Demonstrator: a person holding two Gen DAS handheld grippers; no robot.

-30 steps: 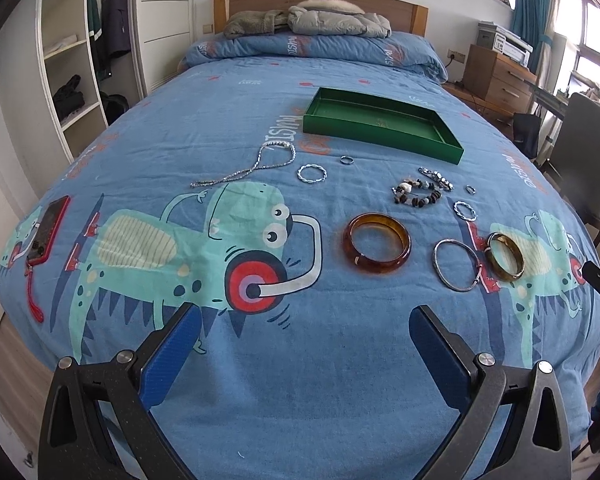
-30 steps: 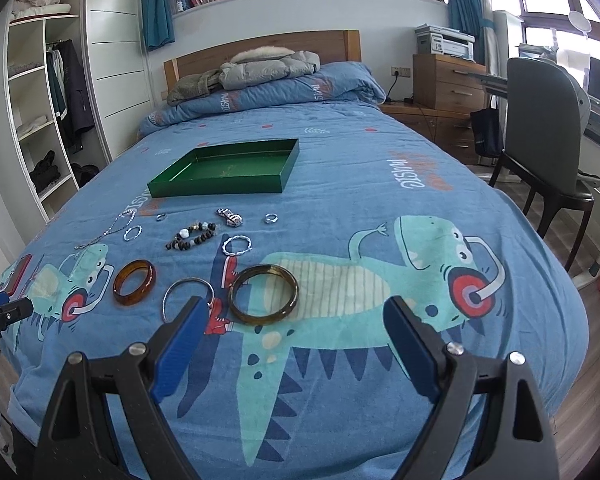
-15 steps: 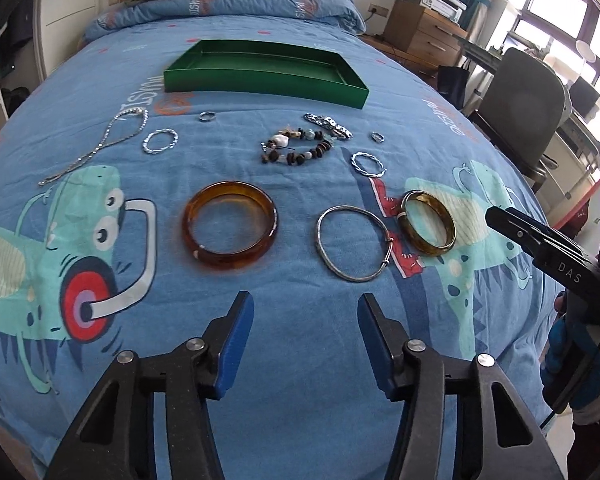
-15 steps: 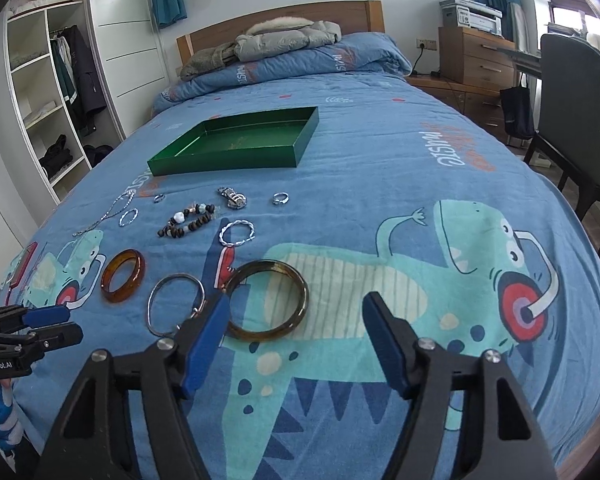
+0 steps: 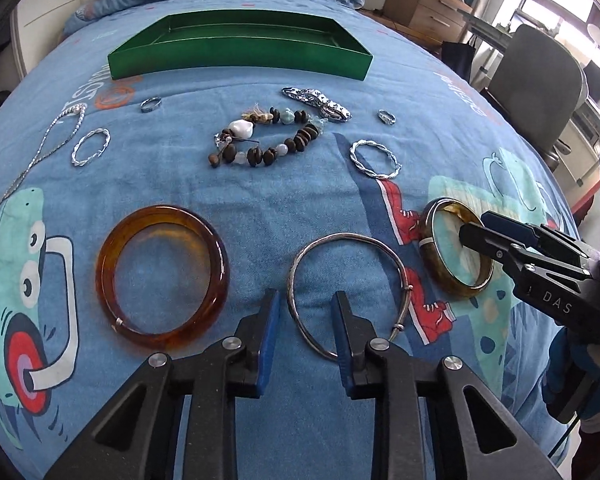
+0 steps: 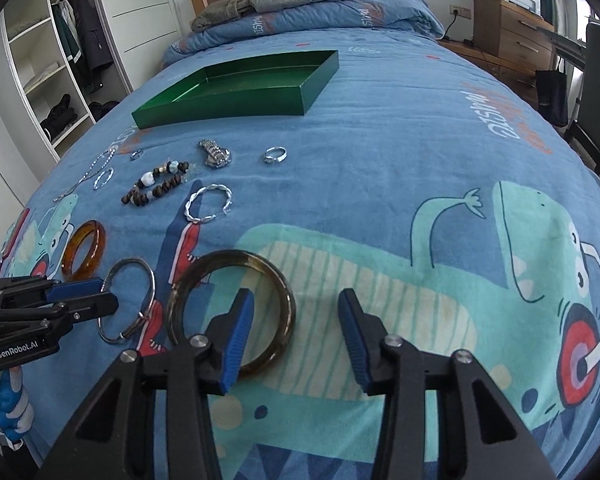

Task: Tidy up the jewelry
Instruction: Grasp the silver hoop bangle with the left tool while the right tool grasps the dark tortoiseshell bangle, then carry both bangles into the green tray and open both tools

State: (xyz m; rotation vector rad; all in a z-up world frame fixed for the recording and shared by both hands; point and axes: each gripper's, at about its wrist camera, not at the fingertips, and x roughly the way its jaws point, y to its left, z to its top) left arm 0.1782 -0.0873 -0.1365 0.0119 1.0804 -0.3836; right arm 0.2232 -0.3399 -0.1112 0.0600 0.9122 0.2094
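Note:
Jewelry lies on a blue bed cover. My left gripper (image 5: 306, 326) is partly open and straddles the near rim of a thin silver bangle (image 5: 348, 280). An amber bangle (image 5: 160, 274) lies to its left. My right gripper (image 6: 294, 334) is open; its left finger sits inside a dark brown bangle (image 6: 230, 312), its right finger outside the rim. That gripper also shows in the left wrist view (image 5: 496, 232) over the same bangle (image 5: 452, 258). An empty green tray (image 5: 240, 46) stands farther back.
A beaded bracelet (image 5: 266, 136), two twisted silver bracelets (image 5: 374, 158) (image 5: 90, 146), a silver chain (image 5: 40, 152), a linked silver piece (image 5: 316, 102) and small rings (image 5: 386, 116) lie between bangles and tray. A chair (image 5: 540, 76) stands right of the bed.
Both grippers moved forward and down onto the bangles. The left gripper narrowed around the silver bangle's rim. The right gripper lowered over the brown bangle.

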